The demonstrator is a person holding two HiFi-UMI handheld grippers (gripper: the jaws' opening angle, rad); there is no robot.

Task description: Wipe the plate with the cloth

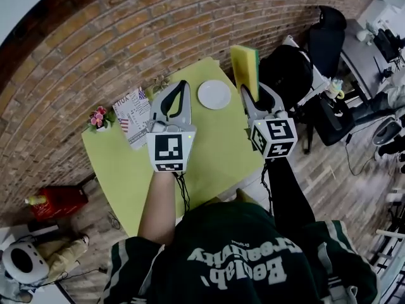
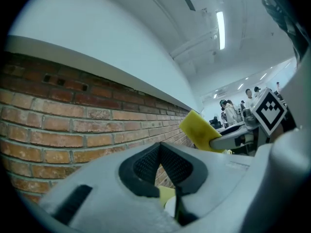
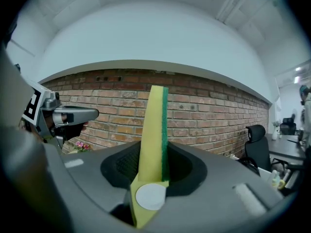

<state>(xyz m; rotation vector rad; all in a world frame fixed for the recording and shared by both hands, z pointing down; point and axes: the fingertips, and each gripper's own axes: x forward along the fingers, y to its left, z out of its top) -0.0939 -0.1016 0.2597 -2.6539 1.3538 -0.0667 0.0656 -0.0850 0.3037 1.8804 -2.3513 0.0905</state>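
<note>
Tongs in your left hand (image 1: 183, 86) are clenched tip to tip with nothing between them. The tongs in your right hand (image 3: 154, 158) grip the sponge (image 1: 243, 68) by its near end. Both are raised above the worktop (image 1: 209, 163), well clear of it.

The sponge's long axis runs along the line of the right tongs. It points straight ahead out of them, away from you and toward the wall. It stands on edge, with the yellow foam facing your left tongs and the green scouring layer on the outer side.

The plate (image 1: 214, 94) lies flat on the worktop, ahead of both tongs and between them. It is just beyond the left tips and to the left of the sponge, touching neither.

Most of the sponge hangs free beyond the right tongs, so I judge that pressing down could fold it or work it loose. Nothing steadies the plate, and a forward stroke could skid it toward the far edge of the worktop. Unless you roll your wrist, the narrow edge will meet the plate first.

Further out to the left lie a booklet (image 1: 133, 116) and a small bunch of flowers (image 1: 99, 116). The brick wall (image 1: 126, 37) stands beyond them.
</note>
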